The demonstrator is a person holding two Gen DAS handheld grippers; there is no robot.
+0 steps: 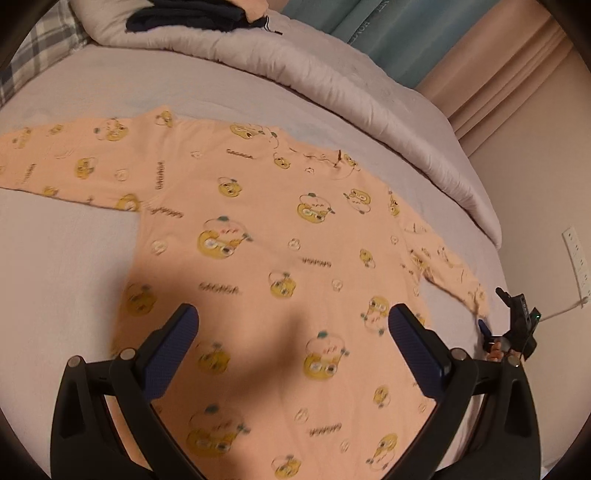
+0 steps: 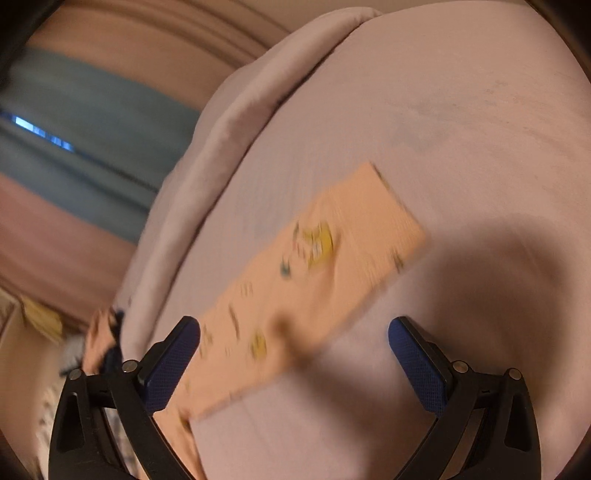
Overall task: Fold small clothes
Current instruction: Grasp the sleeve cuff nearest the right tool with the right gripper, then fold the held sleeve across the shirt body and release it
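Observation:
A small peach long-sleeved top (image 1: 266, 236) printed with yellow cartoon faces lies spread flat on the bed, both sleeves stretched out. My left gripper (image 1: 293, 321) hovers open above its lower body part, nothing between the fingers. In the left wrist view the right gripper (image 1: 495, 332) shows near the tip of the right sleeve (image 1: 454, 273). From the right wrist view, that sleeve (image 2: 314, 273) runs diagonally across the sheet, blurred by motion. My right gripper (image 2: 293, 328) is open above the sleeve, and its left finger (image 2: 170, 362) overlaps the sleeve's edge.
A folded pale duvet (image 1: 332, 77) lies along the far side of the bed with dark and peach clothes (image 1: 192, 16) piled on it. Curtains (image 1: 424, 40) hang behind. A wall socket strip (image 1: 578, 258) sits at the right. The lilac sheet (image 2: 443, 129) stretches beyond the sleeve.

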